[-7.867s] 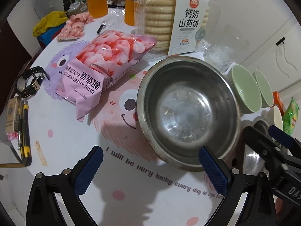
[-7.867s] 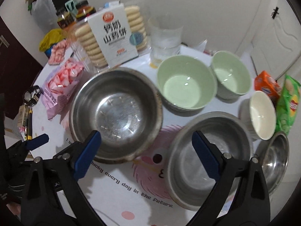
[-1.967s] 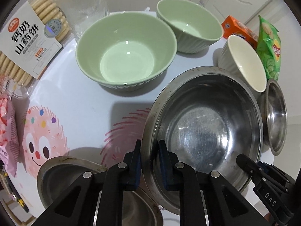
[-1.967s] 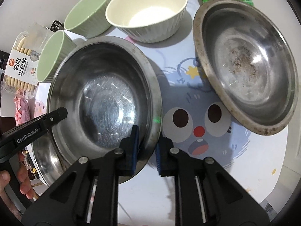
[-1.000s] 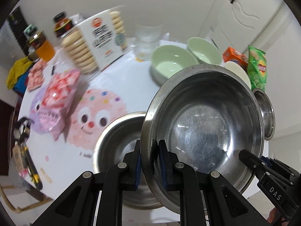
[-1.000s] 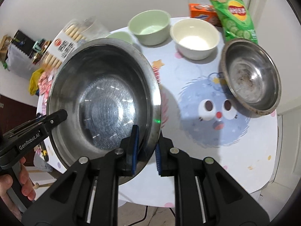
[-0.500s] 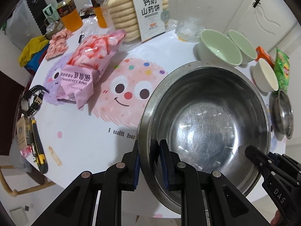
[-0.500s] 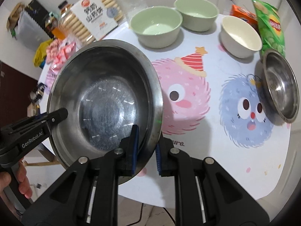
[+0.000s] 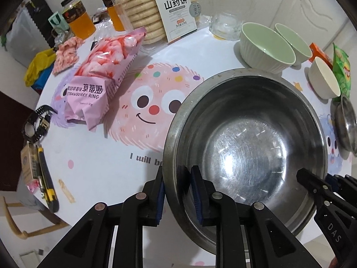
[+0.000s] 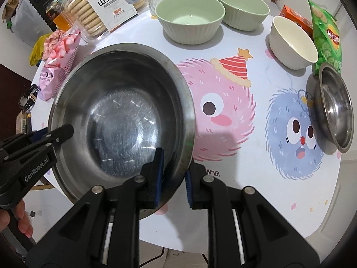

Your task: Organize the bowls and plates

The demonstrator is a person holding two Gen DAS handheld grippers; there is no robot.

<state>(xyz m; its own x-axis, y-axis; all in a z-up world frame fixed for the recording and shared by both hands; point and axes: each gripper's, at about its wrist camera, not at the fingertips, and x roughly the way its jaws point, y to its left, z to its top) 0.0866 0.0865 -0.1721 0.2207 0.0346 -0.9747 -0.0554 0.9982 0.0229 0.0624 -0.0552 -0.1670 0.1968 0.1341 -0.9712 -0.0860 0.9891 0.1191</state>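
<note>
A large steel bowl [image 9: 245,156] [image 10: 122,122] sits low at the table's near edge, tilted a little. My left gripper [image 9: 178,192] straddles its left rim; its jaws are opening, and the inner pad stands just off the wall. On the opposite rim, my right gripper [image 10: 174,176] stays shut, one pad inside and one outside. The second large steel bowl is hidden, and I cannot tell whether it lies underneath. Two green bowls [image 10: 189,20] [image 10: 243,9], a cream bowl [image 10: 292,42] and a small steel bowl [image 10: 334,105] stand further back and to the right.
A pink strawberry-ring bag [image 9: 100,73], a biscuit pack [image 9: 160,13], a glass [image 9: 225,26] and drink bottles [image 9: 75,20] crowd the far left. A watch [image 9: 38,122] and utility knife [image 9: 46,178] lie at the left edge. A chips bag [image 10: 325,31] leans at the far right.
Both grippers brought the big steel bowl down and across towards the near left part of the table. The gap between the left jaws has widened slightly around the rim.
</note>
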